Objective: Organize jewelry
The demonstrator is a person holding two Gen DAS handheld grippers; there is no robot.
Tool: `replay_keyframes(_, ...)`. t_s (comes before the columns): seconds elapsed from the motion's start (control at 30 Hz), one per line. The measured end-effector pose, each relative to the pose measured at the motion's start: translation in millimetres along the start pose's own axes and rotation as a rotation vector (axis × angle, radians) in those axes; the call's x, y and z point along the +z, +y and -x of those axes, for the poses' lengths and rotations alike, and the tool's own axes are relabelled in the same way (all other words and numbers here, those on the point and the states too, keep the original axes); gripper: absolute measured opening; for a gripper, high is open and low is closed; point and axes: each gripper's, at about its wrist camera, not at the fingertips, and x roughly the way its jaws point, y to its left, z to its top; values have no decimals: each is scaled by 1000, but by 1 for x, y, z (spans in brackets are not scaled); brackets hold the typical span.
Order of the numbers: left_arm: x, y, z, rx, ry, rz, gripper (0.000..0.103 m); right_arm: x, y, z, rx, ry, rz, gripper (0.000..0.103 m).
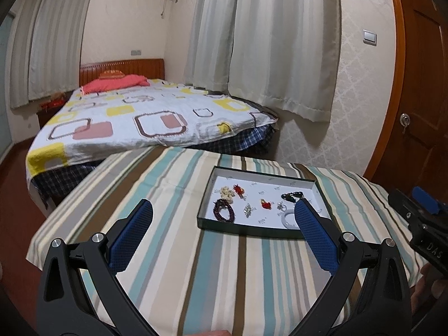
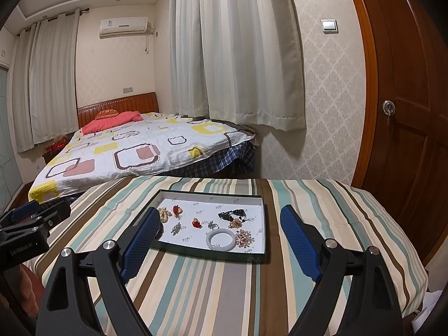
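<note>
Both the left tongs (image 1: 222,210) and the right tongs (image 2: 219,215) are spread wide, grasping nothing, above the striped surface (image 2: 224,288), the jewelry tray (image 2: 261,254) is seen mid-frame, and "GenRobot.AI" is read lower left.

L wrist view: white bangle ring (image 1: 288,218) part-hidden behind blue-padded finger (image 1: 313,235). R wrist view: dark beaded bracelet (image 2: 160,231) mostly hidden by finger (image 2: 141,245). Small silver charms (image 2: 176,228) too small to ID.
</note>
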Motion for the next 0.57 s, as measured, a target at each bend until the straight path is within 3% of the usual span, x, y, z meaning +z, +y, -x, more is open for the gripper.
replay_keyframes(0.37,-6,14,-35,46,49,1,99,-7,-6,-20,1,35,-11,85)
replay_keyframes(0.57,-9,50,-113,165,151,22,99,-20,-47,-77,-87,93,-44,85)
